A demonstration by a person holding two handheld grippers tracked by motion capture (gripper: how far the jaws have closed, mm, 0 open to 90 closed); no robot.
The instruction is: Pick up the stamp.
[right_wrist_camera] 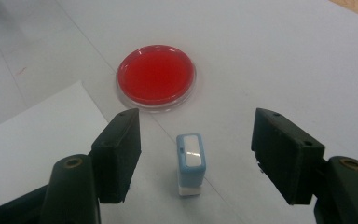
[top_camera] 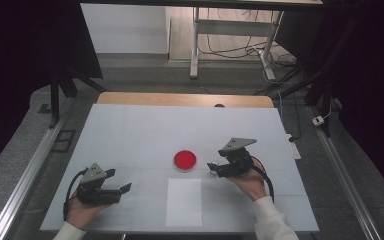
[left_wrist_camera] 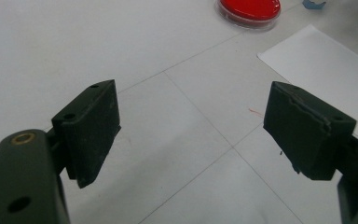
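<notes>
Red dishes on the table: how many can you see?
1. The red dish sits mid-table, just beyond the white paper sheet and left of the small blue stamp.

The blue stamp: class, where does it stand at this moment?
In the right gripper view the blue stamp stands upright on the white table between the open right tongs, untouched, just short of the red dish.

Both hands hold their grippers low, jaws parted.
The left black two-jaw gripper (top_camera: 122, 190) gapes wide; the right black two-jaw gripper (top_camera: 214, 168) has jaws apart, pads pressing nothing.
</notes>
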